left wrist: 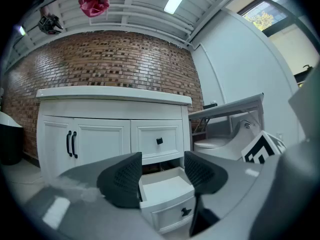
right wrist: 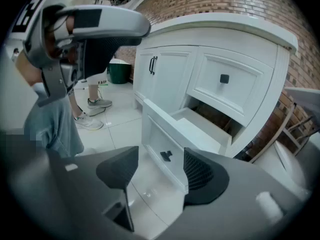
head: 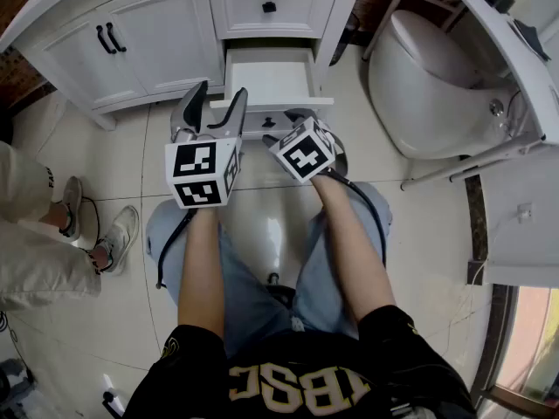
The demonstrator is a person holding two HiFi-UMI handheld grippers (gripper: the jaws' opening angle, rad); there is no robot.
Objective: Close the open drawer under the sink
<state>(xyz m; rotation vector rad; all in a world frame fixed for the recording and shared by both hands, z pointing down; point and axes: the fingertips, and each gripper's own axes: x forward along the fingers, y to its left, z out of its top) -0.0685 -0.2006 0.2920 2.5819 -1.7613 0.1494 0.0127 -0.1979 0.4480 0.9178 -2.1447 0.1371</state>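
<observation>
Head view: drawer stands pulled out, just ahead of both claws. Right claw is spread wide and empty, tilted down, with the knob framed between its tips, untouched. Left claw is spread too, nothing pinched, held level, drawer ahead of it and lower. I'd lay a pad flat on the front panel beside the knob and push straight in so it doesn't rack. Toilet sits well off right of the right claw; open floor lies beneath both.

Head view steeply downward; both gripper views close on the drawer
</observation>
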